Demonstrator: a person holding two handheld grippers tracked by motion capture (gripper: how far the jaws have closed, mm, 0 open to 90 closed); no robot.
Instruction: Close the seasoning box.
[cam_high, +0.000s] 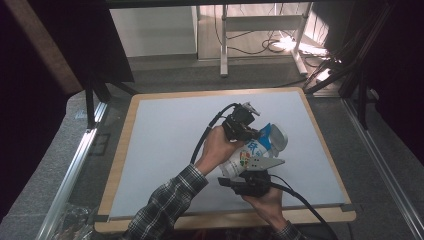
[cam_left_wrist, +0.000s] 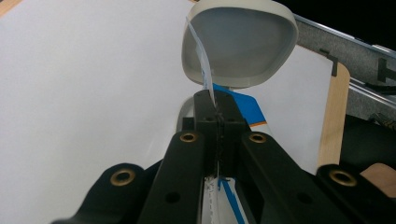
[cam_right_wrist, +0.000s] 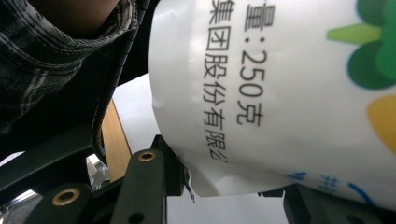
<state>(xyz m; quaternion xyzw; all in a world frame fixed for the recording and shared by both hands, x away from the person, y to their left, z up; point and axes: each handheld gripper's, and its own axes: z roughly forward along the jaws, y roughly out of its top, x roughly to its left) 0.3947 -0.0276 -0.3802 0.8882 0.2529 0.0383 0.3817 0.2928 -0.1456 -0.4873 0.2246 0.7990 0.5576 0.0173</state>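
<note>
Two grippers are seen right of centre in the high view, both closed on one white printed pouch (cam_high: 252, 152) held above the grey table (cam_high: 165, 145). A thin edge of the pouch is pinched by the left gripper (cam_high: 257, 132), its jaws pressed together. The lower end is clamped by the right gripper (cam_high: 250, 175), jaws partly apart around it

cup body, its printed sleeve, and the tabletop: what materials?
Cup: looks like moulded plastic, off-white, semi-matte; thick rounded rim, soft sheen. Printed sleeve: thin glossy plastic film, probably; it creases, curls at the edge and shows glare. Tabletop: matte pale sheet over a wood-look board; light-brown edge shows.
</note>
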